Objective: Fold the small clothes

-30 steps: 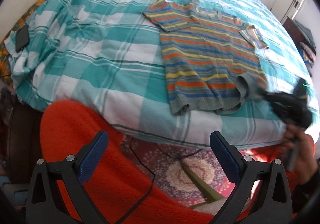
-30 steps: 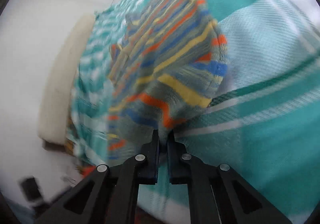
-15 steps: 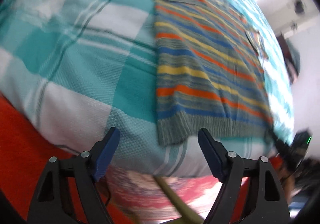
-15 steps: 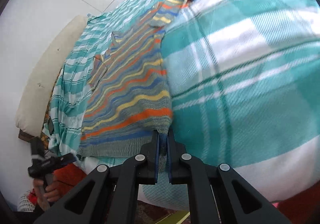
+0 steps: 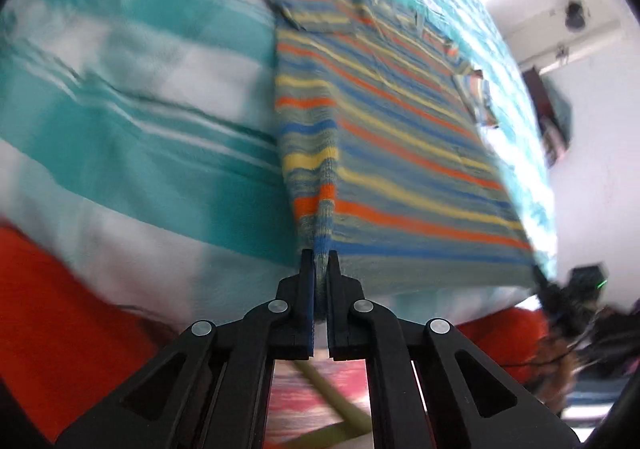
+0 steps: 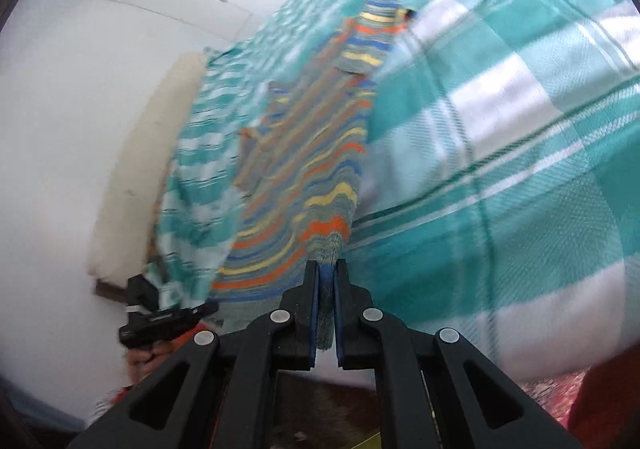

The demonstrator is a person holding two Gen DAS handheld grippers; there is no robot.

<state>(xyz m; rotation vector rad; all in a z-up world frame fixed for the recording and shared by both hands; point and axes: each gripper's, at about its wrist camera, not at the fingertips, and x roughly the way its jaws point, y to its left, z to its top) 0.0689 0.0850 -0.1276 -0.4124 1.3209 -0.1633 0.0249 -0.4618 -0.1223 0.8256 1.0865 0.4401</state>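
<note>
A small knitted shirt (image 5: pixel 400 153) with orange, yellow and blue stripes lies flat on the teal-and-white checked bed cover (image 5: pixel 140 121). My left gripper (image 5: pixel 320 261) is at the shirt's near left hem corner. Its jaws are closing and the pads pinch the grey hem between them. My right gripper (image 6: pixel 326 269) is shut on the opposite hem corner of the shirt (image 6: pixel 320 177), whose edge rises off the cover (image 6: pixel 500 129). Each view shows the other gripper, held in a hand: the right gripper (image 5: pixel 576 289) and the left gripper (image 6: pixel 160 313).
A red fleece fabric (image 5: pixel 60 309) hangs below the bed's near edge. A patterned rug (image 5: pixel 304 389) covers the floor under the grippers. A cream pillow (image 6: pixel 148 169) lies at the far side by the white wall. Dark furniture (image 5: pixel 552 113) stands by the wall.
My left gripper dropped from above the floor to the shirt's left hem corner and shut on it. My right gripper stayed shut on its corner and lifted it.
</note>
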